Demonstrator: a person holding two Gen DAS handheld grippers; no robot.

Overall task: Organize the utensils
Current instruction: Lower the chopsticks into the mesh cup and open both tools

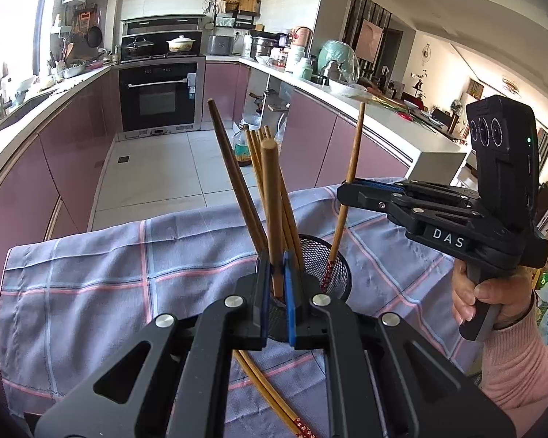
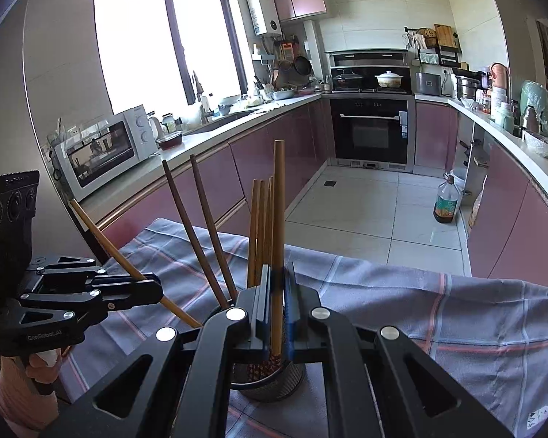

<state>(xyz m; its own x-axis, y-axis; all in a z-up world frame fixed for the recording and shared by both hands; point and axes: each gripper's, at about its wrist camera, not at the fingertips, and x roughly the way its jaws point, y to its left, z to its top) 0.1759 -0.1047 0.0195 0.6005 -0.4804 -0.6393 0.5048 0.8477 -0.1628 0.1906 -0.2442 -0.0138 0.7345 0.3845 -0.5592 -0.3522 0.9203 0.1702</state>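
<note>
A black mesh holder (image 1: 328, 255) stands on the checked cloth with several wooden chopsticks upright in it. My left gripper (image 1: 276, 266) is shut on one light chopstick (image 1: 272, 200), whose lower end reaches down at the holder's near rim. My right gripper (image 1: 343, 191) comes in from the right, shut on another chopstick (image 1: 354, 153), its red patterned tip inside the holder. In the right wrist view the right gripper (image 2: 277, 273) clamps its chopstick (image 2: 278, 200) above the holder (image 2: 274, 390). The left gripper (image 2: 153, 284) holds its chopstick (image 2: 109, 244) slanted, tip at the rim.
Loose chopsticks (image 1: 266, 390) lie on the grey checked cloth (image 1: 91, 273) under my left gripper. The cloth hangs over the table's far edge. Beyond it are a tiled floor with an oil bottle (image 2: 445, 200), pink cabinets and an oven (image 2: 369, 131).
</note>
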